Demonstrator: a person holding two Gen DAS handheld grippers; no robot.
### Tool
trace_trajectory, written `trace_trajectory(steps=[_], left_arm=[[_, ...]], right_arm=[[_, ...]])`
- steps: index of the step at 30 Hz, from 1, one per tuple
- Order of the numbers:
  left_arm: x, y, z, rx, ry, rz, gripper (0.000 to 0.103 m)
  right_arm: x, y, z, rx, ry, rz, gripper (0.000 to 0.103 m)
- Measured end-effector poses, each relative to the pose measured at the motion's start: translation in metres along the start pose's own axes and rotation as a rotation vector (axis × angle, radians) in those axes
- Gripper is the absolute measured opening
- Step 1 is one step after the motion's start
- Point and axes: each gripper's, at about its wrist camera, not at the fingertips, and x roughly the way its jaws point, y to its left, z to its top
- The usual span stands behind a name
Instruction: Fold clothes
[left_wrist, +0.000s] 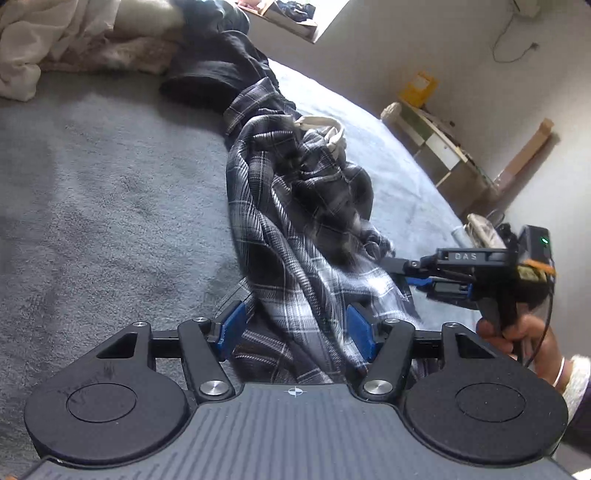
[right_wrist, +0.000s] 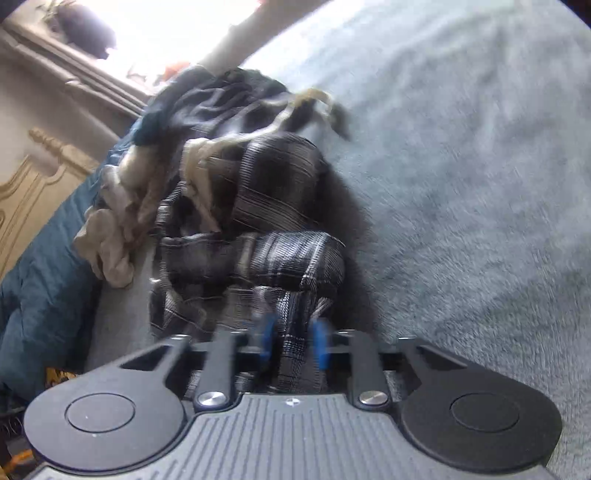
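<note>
My left wrist camera sits just behind my left hand-held gripper (left_wrist: 295, 332), angled down along its fingers, close over the plaid garment (left_wrist: 295, 229) on the grey bed (left_wrist: 110, 192), facing a far wall. My right hand-held gripper (left_wrist: 400, 267) shows at its right edge. My right wrist camera, blurred, looks down along its own fingers at the same garment, facing a bright window (right_wrist: 166, 33).

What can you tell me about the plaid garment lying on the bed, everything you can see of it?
The plaid garment is soft woven cloth, checked black, grey and white. It lies unfolded, bunched and twisted in a long rumpled heap on the grey fleecy bed cover. A cream drawstring shows at its far end, next to dark clothes. The right gripper is shut on a fold of it; the left gripper straddles its near edge, jaws apart.
</note>
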Motion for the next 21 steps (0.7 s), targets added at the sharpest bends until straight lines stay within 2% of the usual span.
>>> trace_trajectory(steps=[2,4,8,12,17,19,21], left_arm=[[-0.005,0.003,0.003,-0.019,-0.007,-0.009,0.060],[-0.011,0.008,0.006,-0.045,-0.015,-0.034,0.060],[-0.030,0.016,0.015,-0.087,-0.044,-0.140,0.062],[-0.041,0.017,0.019,-0.087,-0.071,-0.210,0.070],[-0.026,0.026,0.016,-0.120,-0.045,-0.191,0.070],[-0.016,0.036,0.013,-0.152,-0.024,-0.165,0.070],[-0.004,0.048,0.010,-0.204,0.001,-0.146,0.069]], right_arm=[[-0.019,0.024,-0.001,-0.120,-0.092,0.056,0.008],[-0.031,0.058,-0.006,-0.282,-0.141,0.087,0.008],[-0.030,0.124,-0.037,-0.649,-0.122,0.116,0.008],[-0.011,0.170,-0.086,-0.941,-0.066,0.122,0.007],[0.005,0.190,-0.133,-1.110,0.010,0.134,0.007],[0.007,0.193,-0.148,-1.187,0.013,0.115,0.007],[0.005,0.193,-0.152,-1.210,0.011,0.090,0.009]])
